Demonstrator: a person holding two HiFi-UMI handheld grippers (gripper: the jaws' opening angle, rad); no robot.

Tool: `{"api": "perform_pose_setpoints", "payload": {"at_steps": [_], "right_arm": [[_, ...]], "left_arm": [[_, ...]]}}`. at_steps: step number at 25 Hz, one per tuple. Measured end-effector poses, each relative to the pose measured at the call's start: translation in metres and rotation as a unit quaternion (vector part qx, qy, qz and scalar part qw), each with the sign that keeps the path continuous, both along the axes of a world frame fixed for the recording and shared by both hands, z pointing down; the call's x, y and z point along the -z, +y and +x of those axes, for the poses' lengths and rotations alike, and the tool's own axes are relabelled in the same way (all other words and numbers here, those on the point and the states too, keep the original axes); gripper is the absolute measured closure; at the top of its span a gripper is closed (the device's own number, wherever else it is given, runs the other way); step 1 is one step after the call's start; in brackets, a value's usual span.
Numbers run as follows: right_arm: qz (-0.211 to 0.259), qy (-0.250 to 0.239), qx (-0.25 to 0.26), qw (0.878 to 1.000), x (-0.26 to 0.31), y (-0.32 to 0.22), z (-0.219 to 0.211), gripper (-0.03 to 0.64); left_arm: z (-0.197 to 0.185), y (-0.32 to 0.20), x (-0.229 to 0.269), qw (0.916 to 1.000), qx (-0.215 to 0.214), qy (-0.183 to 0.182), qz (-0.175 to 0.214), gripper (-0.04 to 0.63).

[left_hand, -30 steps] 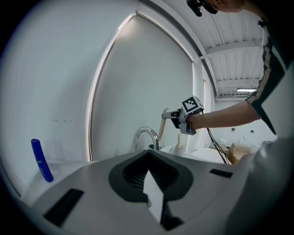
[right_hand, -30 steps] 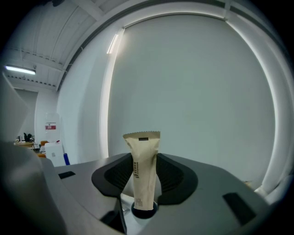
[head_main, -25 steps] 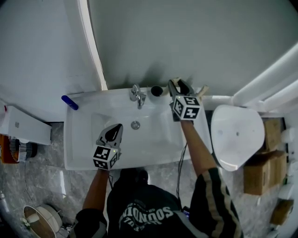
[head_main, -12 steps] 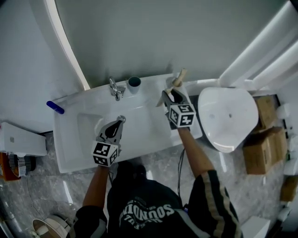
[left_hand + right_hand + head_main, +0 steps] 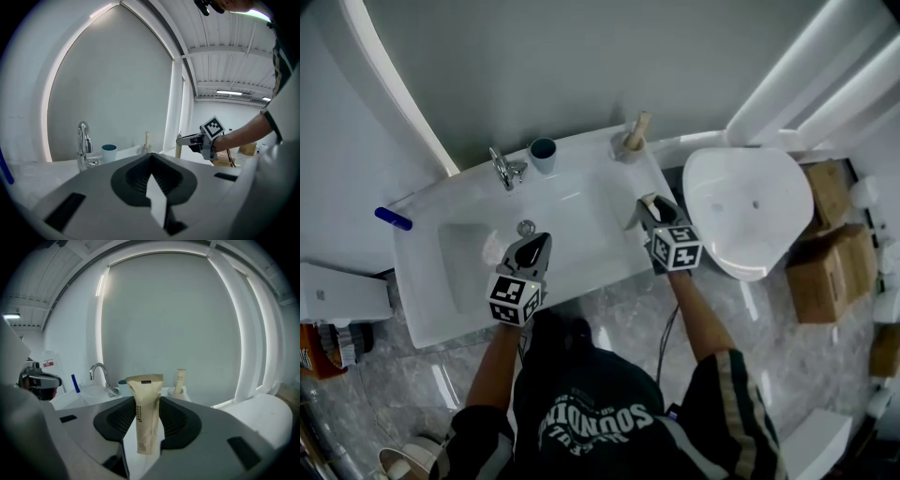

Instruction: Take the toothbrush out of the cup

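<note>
My right gripper [image 5: 645,208] hangs over the right front part of the white sink [image 5: 581,272], shut on a beige paper-wrapped toothbrush [image 5: 146,423] that stands upright between its pads. It is well clear of the small cup [image 5: 625,148] at the sink's back right corner, where a second beige packet [image 5: 636,129] still stands. The same cup [image 5: 178,391] shows far behind the held packet in the right gripper view. My left gripper [image 5: 534,248] hovers over the basin with its jaws together and nothing between them; in its own view that gripper [image 5: 151,171] faces the back wall.
A chrome tap [image 5: 502,169] and a blue-rimmed cup [image 5: 543,150] stand along the sink's back edge. A blue object [image 5: 393,218] lies at the far left corner. A white toilet [image 5: 741,206] stands right of the sink, with cardboard boxes [image 5: 825,262] beyond it.
My right gripper has come away from the cup at the back corner, toward the sink's front and lower, carrying the wrapped toothbrush. The left gripper has shifted over the basin.
</note>
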State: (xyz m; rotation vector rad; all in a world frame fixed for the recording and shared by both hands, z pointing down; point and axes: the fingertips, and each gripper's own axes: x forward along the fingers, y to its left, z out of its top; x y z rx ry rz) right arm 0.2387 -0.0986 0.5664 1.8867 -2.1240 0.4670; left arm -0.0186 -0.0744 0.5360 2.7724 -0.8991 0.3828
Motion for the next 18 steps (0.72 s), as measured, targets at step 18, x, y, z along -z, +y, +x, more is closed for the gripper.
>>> {"api": "perform_pose_setpoints", "payload": {"at_steps": [18], "right_arm": [[-0.102,0.017,0.009,0.995,-0.090,0.008,0.016,0.468]], "left_arm": [[-0.023,-0.013,-0.013,0.9994,0.030,-0.014,-0.015,0.597]]}}
